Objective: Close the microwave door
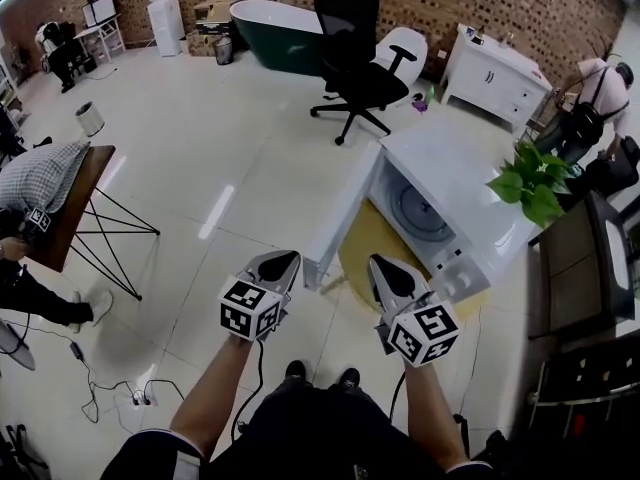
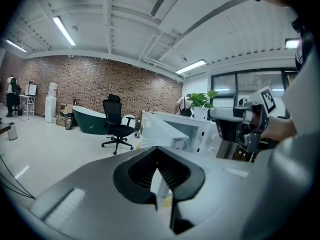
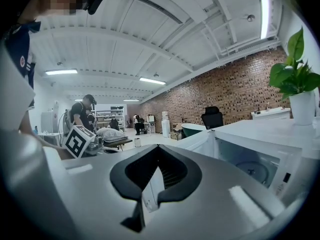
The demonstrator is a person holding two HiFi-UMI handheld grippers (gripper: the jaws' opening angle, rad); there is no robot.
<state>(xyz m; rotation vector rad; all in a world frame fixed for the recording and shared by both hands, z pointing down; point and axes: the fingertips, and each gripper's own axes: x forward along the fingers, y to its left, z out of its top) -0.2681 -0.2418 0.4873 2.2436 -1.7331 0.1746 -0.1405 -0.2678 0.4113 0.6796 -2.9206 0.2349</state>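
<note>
White on white, against red-brown brick.
The microwave (image 1: 455,173) and its door (image 1: 340,213) are white, over a yellow rug (image 1: 362,258). The floor (image 1: 200,118) is glossy white tile; the wall (image 1: 500,3) is red-brown brick. The left gripper (image 1: 280,263) and right gripper (image 1: 388,268) are grey with black inner pads, their cubes marked in black-and-white squares. Chair (image 1: 355,58) black, tub (image 1: 275,38) dark green with a white rim, plant (image 1: 535,183) green, cushion (image 1: 40,173) black-and-white check, table (image 1: 80,203) brown.

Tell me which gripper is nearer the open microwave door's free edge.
The left gripper: its tips sit beside the door edge, while the right gripper faces the cavity.
</note>
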